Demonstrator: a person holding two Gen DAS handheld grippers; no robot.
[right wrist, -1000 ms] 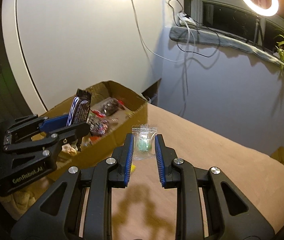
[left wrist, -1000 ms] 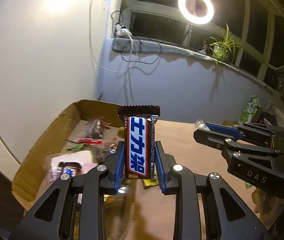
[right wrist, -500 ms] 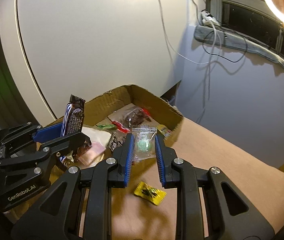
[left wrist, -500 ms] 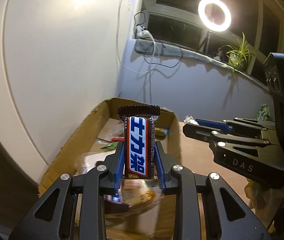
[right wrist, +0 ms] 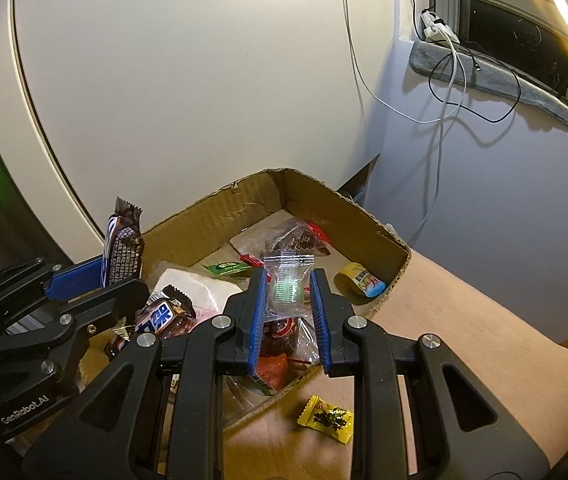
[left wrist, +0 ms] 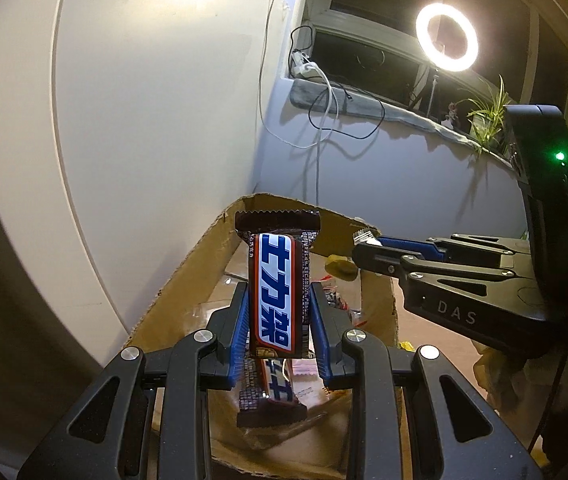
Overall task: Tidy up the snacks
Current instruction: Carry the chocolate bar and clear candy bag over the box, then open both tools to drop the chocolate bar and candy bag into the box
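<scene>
My left gripper [left wrist: 278, 292] is shut on a brown chocolate bar [left wrist: 277, 284] with a blue-and-white label, held upright over the open cardboard box [left wrist: 188, 280]. It also shows at the left of the right wrist view [right wrist: 124, 248]. My right gripper [right wrist: 287, 280] is shut on a small clear packet with green candy [right wrist: 287, 284], held over the box [right wrist: 324, 204]. The box holds several snacks, among them another chocolate bar [right wrist: 162, 316] and a white-pink packet [right wrist: 196, 288].
A yellow candy [right wrist: 326, 420] lies on the tan table [right wrist: 464, 340] just outside the box's near wall. A yellow-blue candy [right wrist: 358, 282] lies in the box's right corner. A white wall stands behind the box; cables hang from the windowsill.
Both grippers have moved left, with their snacks, from above the table to above the box. Their grips have not changed.
</scene>
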